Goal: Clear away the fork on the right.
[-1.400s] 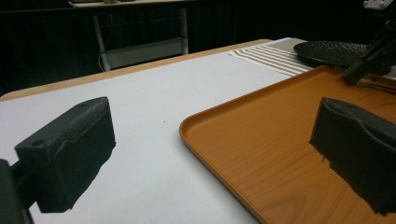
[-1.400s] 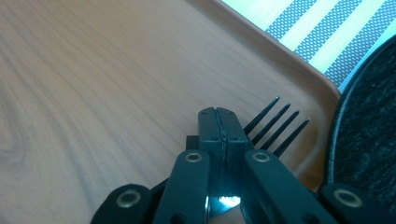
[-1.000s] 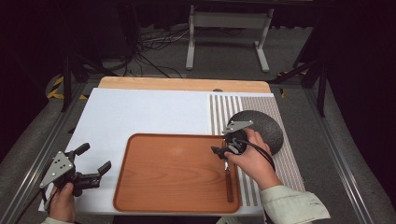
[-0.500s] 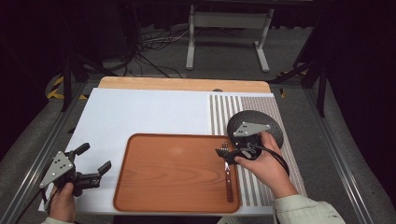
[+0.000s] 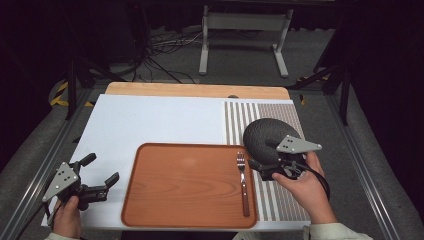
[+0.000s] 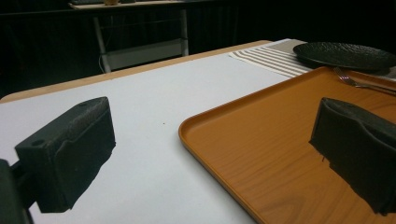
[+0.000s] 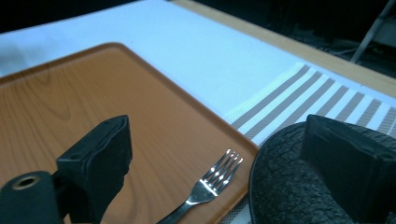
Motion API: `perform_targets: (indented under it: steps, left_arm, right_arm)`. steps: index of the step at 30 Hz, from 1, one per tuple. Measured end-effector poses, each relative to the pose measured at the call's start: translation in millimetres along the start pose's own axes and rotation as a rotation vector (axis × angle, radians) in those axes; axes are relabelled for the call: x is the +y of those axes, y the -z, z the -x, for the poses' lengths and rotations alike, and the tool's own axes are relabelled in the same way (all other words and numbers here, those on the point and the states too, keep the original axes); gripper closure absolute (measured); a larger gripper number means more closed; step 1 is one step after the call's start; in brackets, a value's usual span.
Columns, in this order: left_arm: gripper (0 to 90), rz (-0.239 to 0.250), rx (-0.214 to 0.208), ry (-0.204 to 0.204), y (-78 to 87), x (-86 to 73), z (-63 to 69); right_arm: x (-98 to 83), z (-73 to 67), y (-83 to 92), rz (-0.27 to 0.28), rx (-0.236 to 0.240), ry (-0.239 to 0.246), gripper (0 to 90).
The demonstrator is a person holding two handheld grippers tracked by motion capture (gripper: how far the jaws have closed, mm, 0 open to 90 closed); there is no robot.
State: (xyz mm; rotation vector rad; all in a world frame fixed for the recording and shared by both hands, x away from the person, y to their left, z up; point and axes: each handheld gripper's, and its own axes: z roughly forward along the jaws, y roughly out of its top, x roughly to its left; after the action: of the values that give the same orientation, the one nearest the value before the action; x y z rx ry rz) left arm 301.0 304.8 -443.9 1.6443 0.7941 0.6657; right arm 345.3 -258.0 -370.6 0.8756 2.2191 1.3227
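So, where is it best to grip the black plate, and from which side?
Probably at the plate's near rim, coming from the tray side with the right gripper, open beside it. The plate lies flat on the striped mat; only its raised edge offers a hold.

Silver metal fork (image 5: 243, 180) lying flat along the right edge of the wooden tray (image 5: 185, 185); tines pointing away

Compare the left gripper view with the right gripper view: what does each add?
Left gripper view: the left gripper, jaws open and empty, straddling the tray's edge. Right gripper view: the right gripper, whose jaws have just been opening, empty, above the fork's tines. Both: tray, fork, black plate, striped mat, white cover.
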Motion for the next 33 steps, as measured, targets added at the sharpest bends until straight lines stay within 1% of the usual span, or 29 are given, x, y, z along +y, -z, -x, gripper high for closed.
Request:
perform_targets:
  steps: [3, 5, 7, 10, 12, 13, 14, 15, 20, 21, 22, 24, 28, 33]
  left_arm:
    - [0.6, 0.000, -0.001, -0.001, -0.1, 0.1, 0.1]
    - [0.6, 0.002, 0.000, 0.001, 0.1, 0.1, 0.0]
    - [0.6, 0.002, 0.001, 0.002, 0.0, 0.0, -0.1]
    - [0.6, 0.002, 0.000, 0.002, 0.0, 0.1, 0.1]
    - [0.6, 0.003, 0.001, 0.002, 0.1, 0.1, 0.1]
    - [0.6, 0.003, 0.001, 0.003, 0.2, 0.1, 0.2]
    - [0.6, 0.003, 0.001, 0.004, 0.1, 0.1, 0.2]
    - [0.6, 0.003, 0.001, 0.005, 0.1, -0.1, 0.1]
    - [0.6, 0.005, 0.001, 0.005, 0.0, -0.1, 0.1]
    - [0.6, 0.005, 0.001, 0.005, 0.0, -0.1, 0.1]
    - [0.6, 0.006, 0.001, 0.005, 0.1, 0.0, 0.1]
    - [0.6, 0.008, 0.001, 0.006, 0.2, 0.1, 0.1]
    - [0.6, 0.015, -0.001, 0.007, 0.1, 0.0, 0.0]
    - [0.6, 0.019, -0.003, 0.011, 1.2, 0.1, -0.8]
  right_arm:
    - [-8.9, 4.2, 7.6, 0.056, 0.000, -0.010, 8.0]
    - [-16.4, 6.5, 13.4, 0.096, -0.017, 0.001, 5.5]
    - [-21.3, 8.0, 16.1, 0.118, -0.021, 0.002, 5.5]
    - [-32.4, 11.2, 20.5, 0.146, -0.026, -0.012, 4.8]
    - [-40.6, 13.5, 24.2, 0.168, -0.040, -0.010, 4.8]
    - [-45.2, 15.0, 26.5, 0.182, -0.050, -0.019, 4.8]
    - [-45.2, 15.0, 26.5, 0.182, -0.050, -0.019, 4.8]
    - [-53.8, 18.8, 29.7, 0.199, -0.061, -0.038, 4.8]
    - [-70.8, 26.5, 32.7, 0.201, -0.076, -0.061, 4.8]
    - [-70.8, 26.5, 32.7, 0.201, -0.076, -0.061, 4.8]
    - [-76.9, 29.2, 33.0, 0.191, -0.080, -0.065, 4.8]
    - [-78.7, 30.1, 32.9, 0.191, -0.083, -0.062, 4.8]
    - [-87.3, 32.8, 31.7, 0.188, -0.086, -0.071, 4.9]
    - [-92.7, 34.4, 30.1, 0.157, -0.096, -0.085, 5.0]
